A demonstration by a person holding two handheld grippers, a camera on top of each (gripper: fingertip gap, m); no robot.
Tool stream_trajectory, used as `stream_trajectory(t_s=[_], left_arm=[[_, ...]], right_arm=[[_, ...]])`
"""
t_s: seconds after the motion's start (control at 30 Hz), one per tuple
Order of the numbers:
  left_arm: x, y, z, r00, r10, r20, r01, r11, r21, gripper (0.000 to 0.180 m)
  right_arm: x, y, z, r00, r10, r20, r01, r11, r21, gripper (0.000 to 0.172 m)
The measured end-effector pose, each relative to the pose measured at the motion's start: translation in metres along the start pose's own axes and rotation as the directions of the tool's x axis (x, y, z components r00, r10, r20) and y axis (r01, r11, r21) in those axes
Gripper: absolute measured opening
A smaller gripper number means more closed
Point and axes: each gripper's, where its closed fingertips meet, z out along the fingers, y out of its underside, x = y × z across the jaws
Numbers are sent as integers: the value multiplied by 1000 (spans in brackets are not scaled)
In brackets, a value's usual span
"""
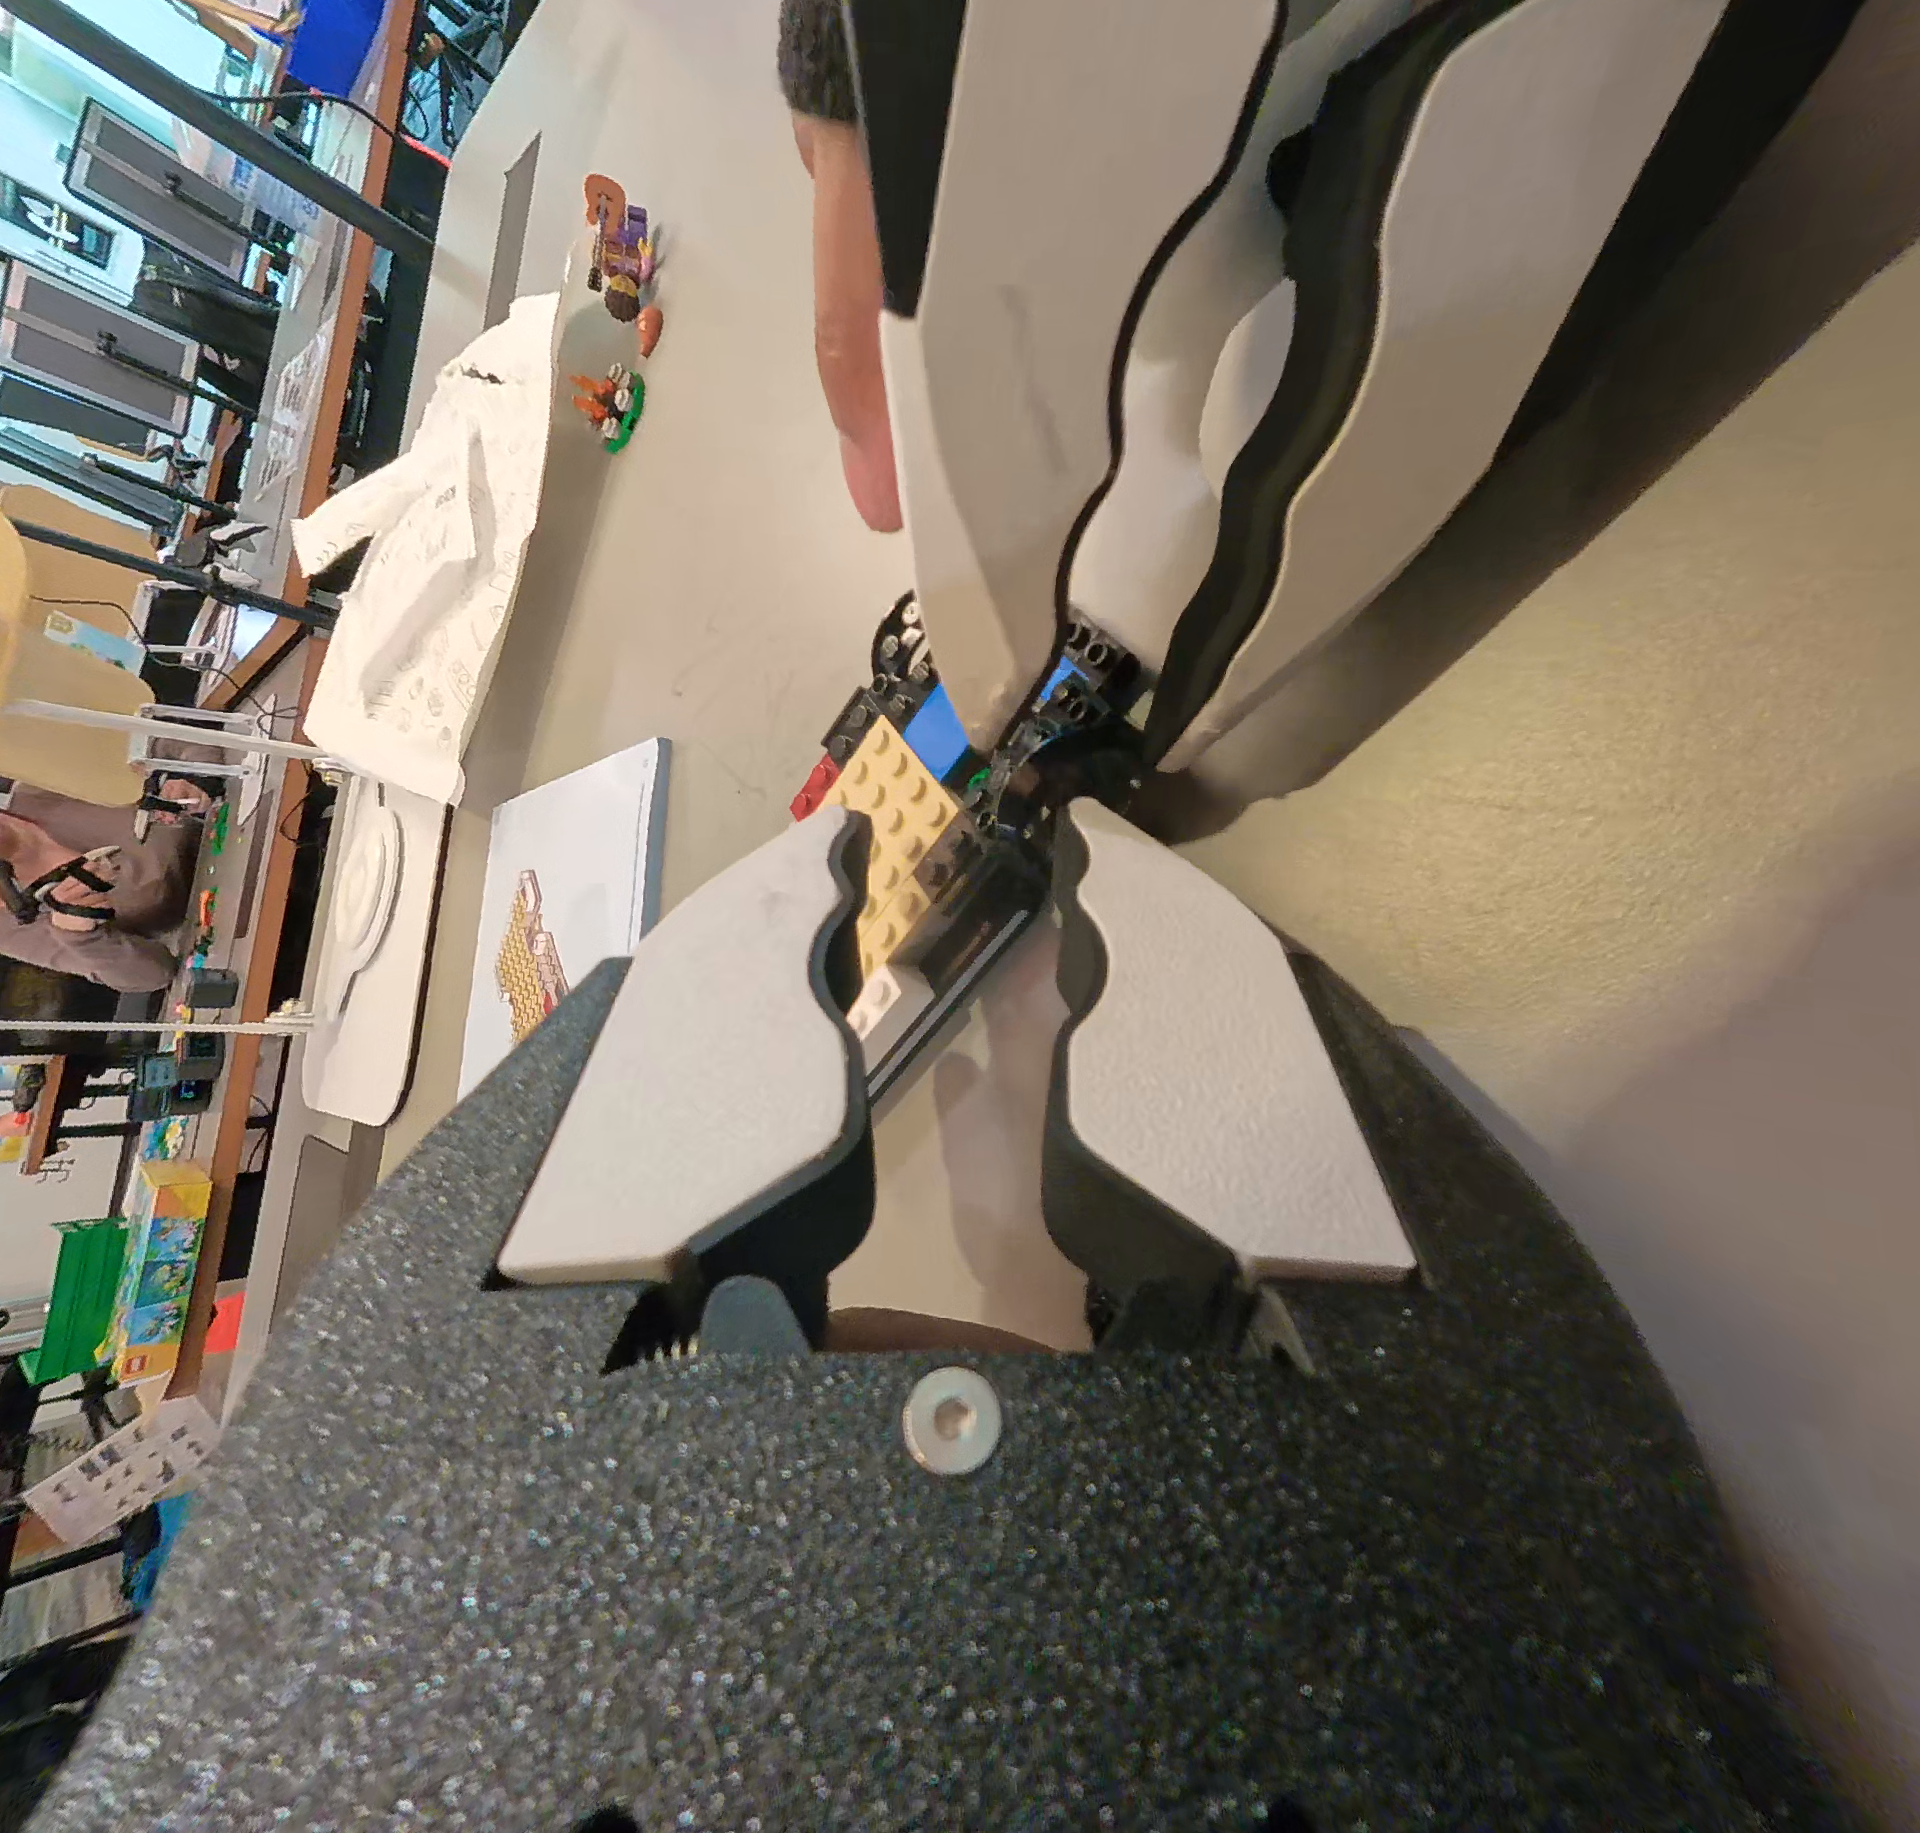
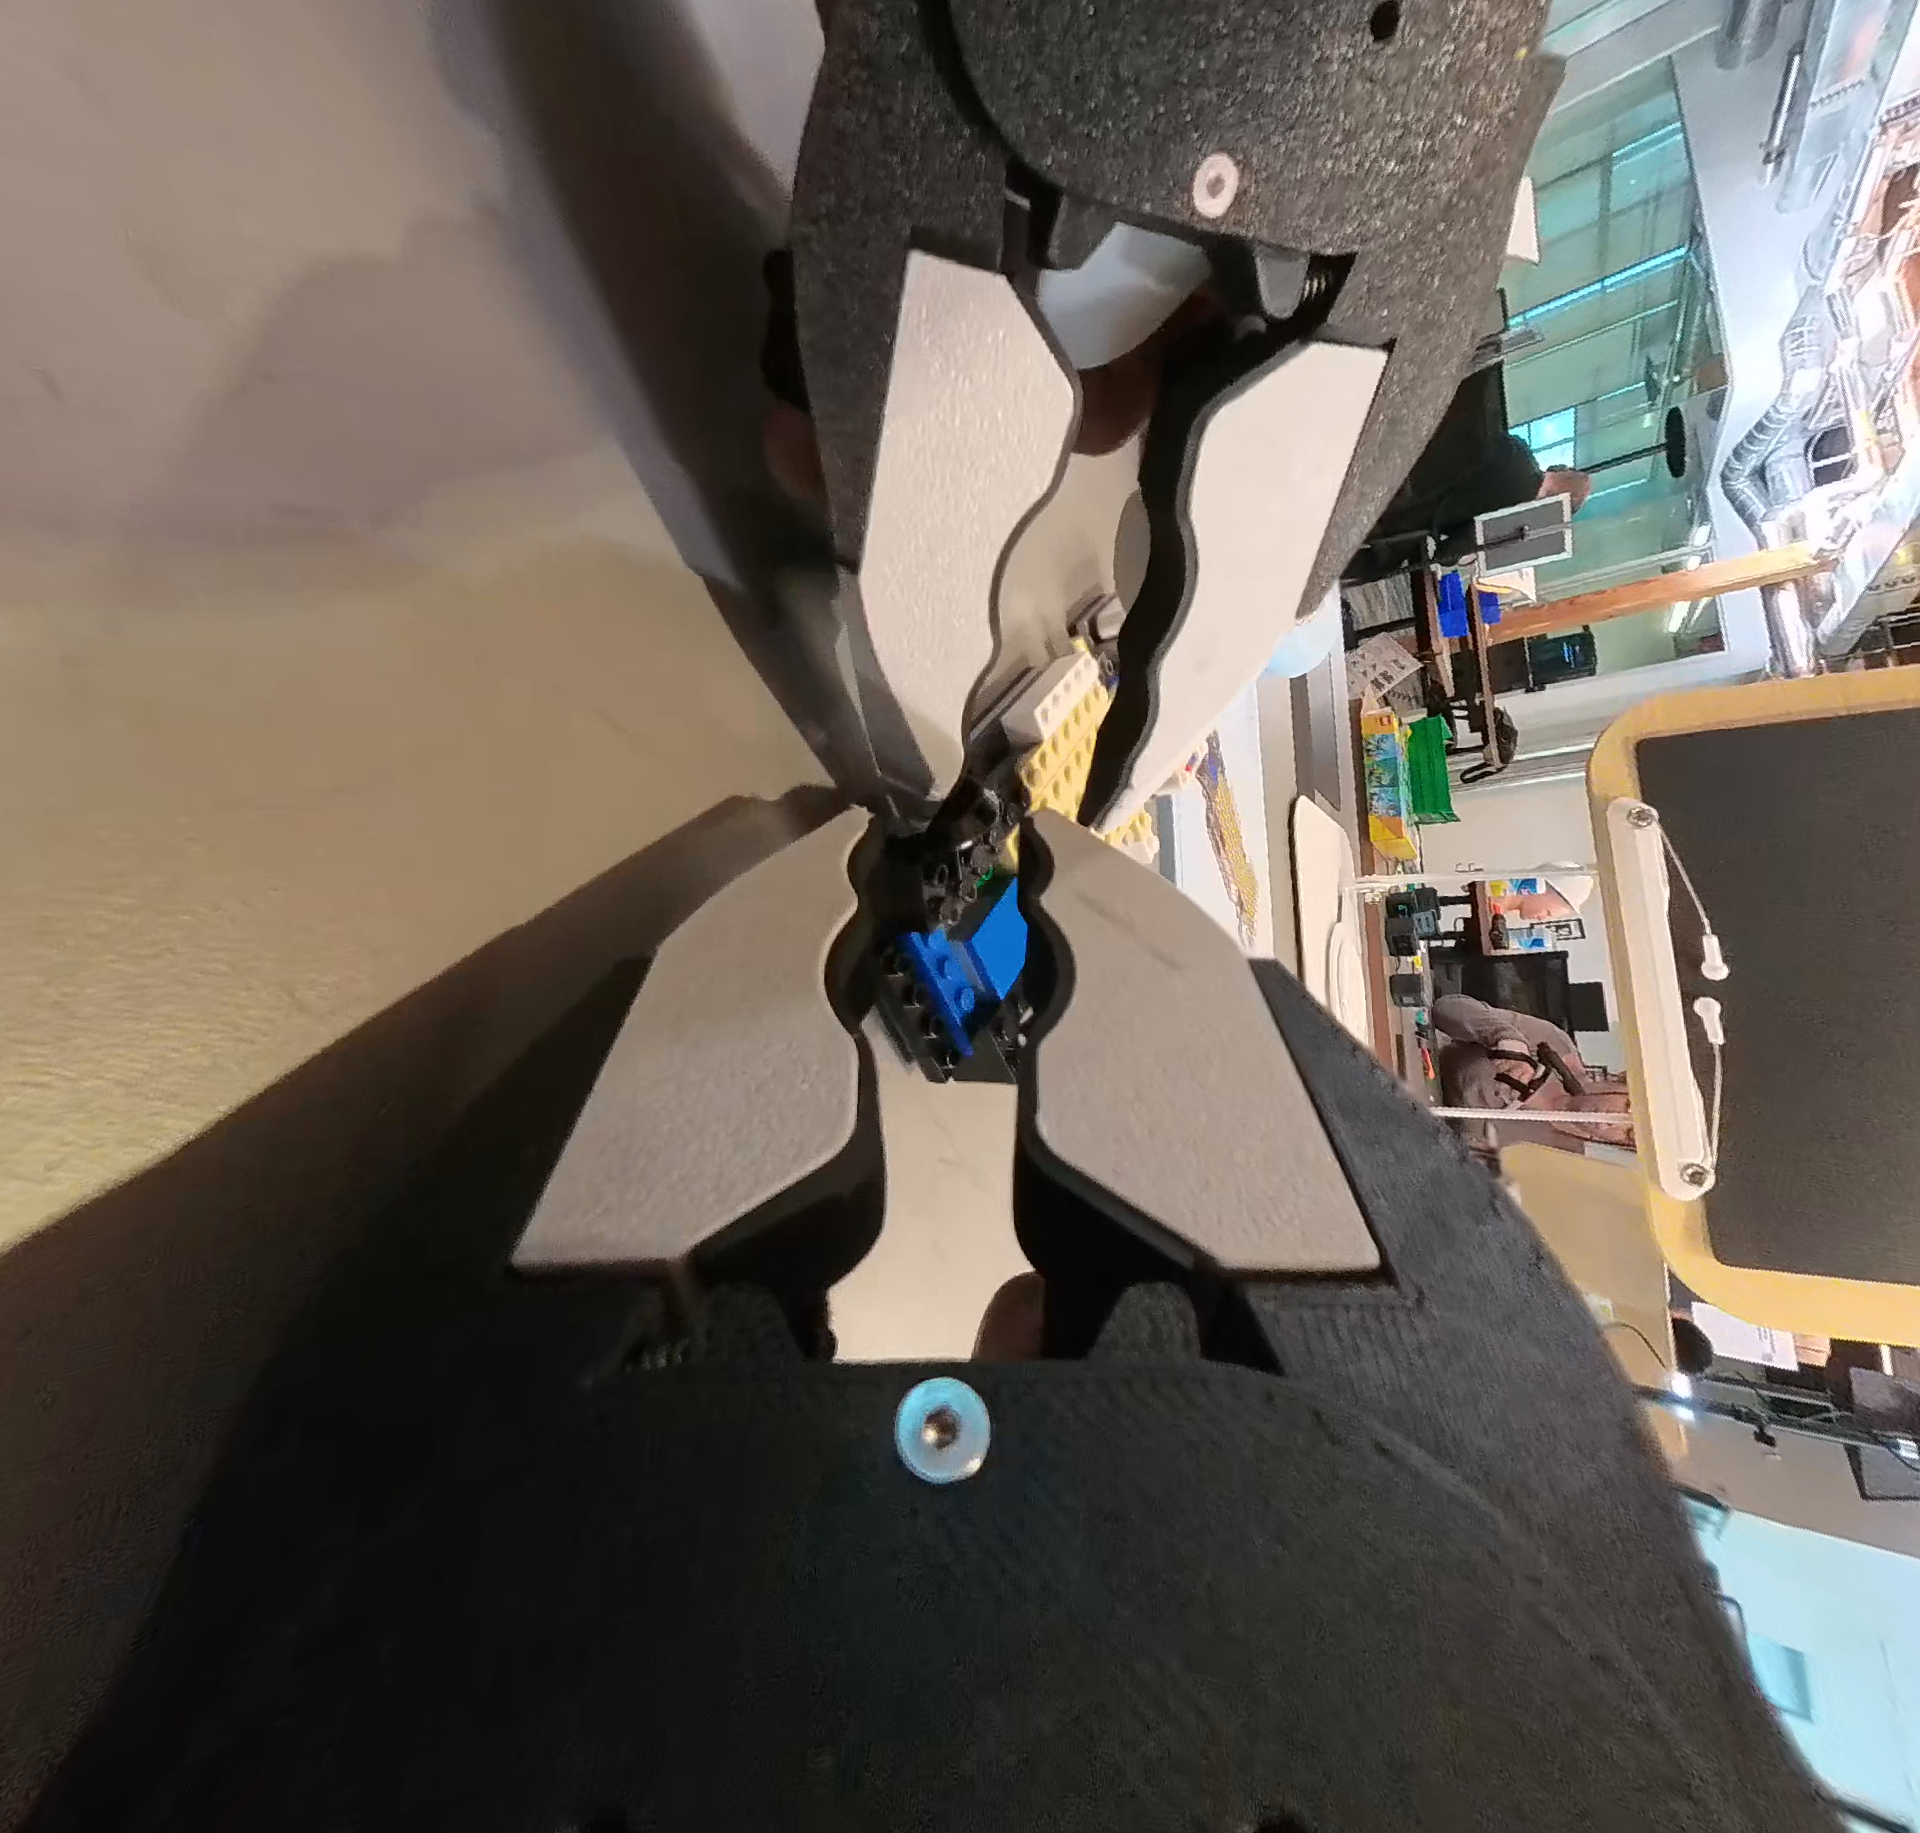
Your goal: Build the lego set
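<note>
A small brick model is held between both grippers above the grey table (image 1: 727, 557). Its near end in the left wrist view is tan plates (image 1: 904, 807) on black bricks with a white piece. My left gripper (image 1: 961, 827) is shut on this tan and black end. My right gripper (image 1: 1081, 734) comes in from the top and grips the blue and black end. In the right wrist view my right gripper (image 2: 951, 843) is shut on the blue and black bricks (image 2: 956, 962). The left gripper (image 2: 997, 796) faces it there, clamped on the tan plates (image 2: 1070, 734).
On the table lie an instruction booklet (image 1: 571, 900), a crumpled white paper bag (image 1: 436, 557), a minifigure with a guitar (image 1: 618, 245) and a small green-based piece (image 1: 613, 396). A white tray (image 1: 364, 910) sits near the table's edge. A person's finger (image 1: 852, 329) shows beside the right gripper. Left and right tips are no more than a few centimetres apart.
</note>
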Motion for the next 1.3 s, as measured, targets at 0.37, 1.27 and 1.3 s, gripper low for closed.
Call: stream_trajectory(t_s=[0.37,1.27,1.3], left_arm=[[4,-3,6,996,84,19,-84,996,-14,26],[5,2,4,956,263,132,-260,965,-42,12],[6,2,3,956,262,134,-259,965,-37,12]], right_arm=[[15,19,-13,972,209,107,-212,977,10,26],[21,60,15,966,33,258,-81,980,180,29],[20,59,14,965,21,262,-73,979,192,29]])
